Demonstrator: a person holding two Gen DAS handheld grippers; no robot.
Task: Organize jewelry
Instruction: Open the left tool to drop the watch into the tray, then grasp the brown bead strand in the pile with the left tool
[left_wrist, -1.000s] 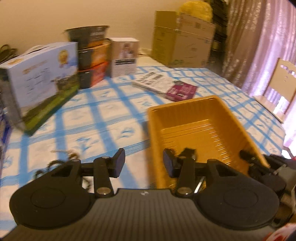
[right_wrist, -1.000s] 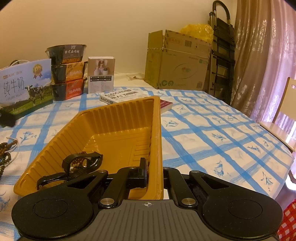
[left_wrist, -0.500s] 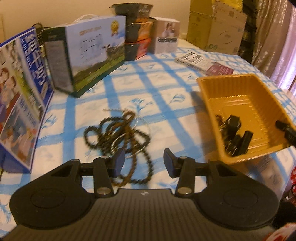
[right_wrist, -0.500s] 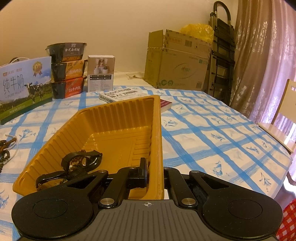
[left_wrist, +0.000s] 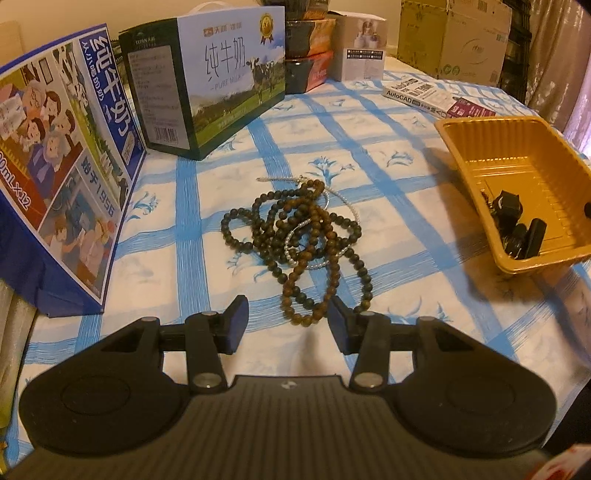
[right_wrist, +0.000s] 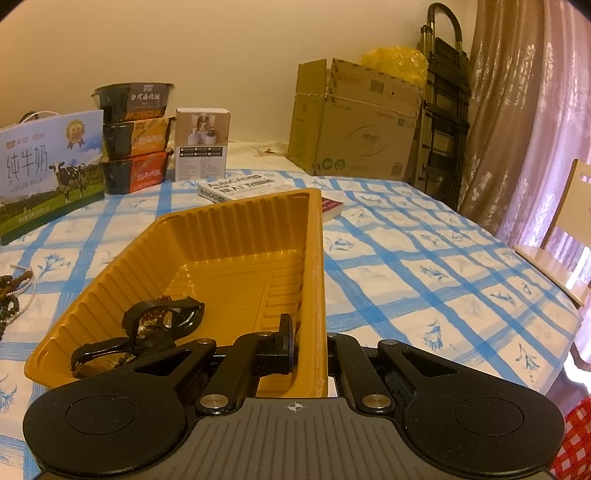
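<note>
**Handheld grippers, pair: appearance**

Left gripper (left_wrist: 286, 325): matte black body showing a ribbed grey central deck, two round side discs, silver pivot screws, and flat rectangular black fingers (left_wrist: 232, 325). Right gripper (right_wrist: 308, 345): displaying the same black housing, ribbed deck bearing a small white crosshair mark, and silver screws.

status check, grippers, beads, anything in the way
Left gripper open, just short of the bead necklaces tangled on the tablecloth. Right gripper shut on the yellow tray wall. Nothing between left jaws and beads.
</note>
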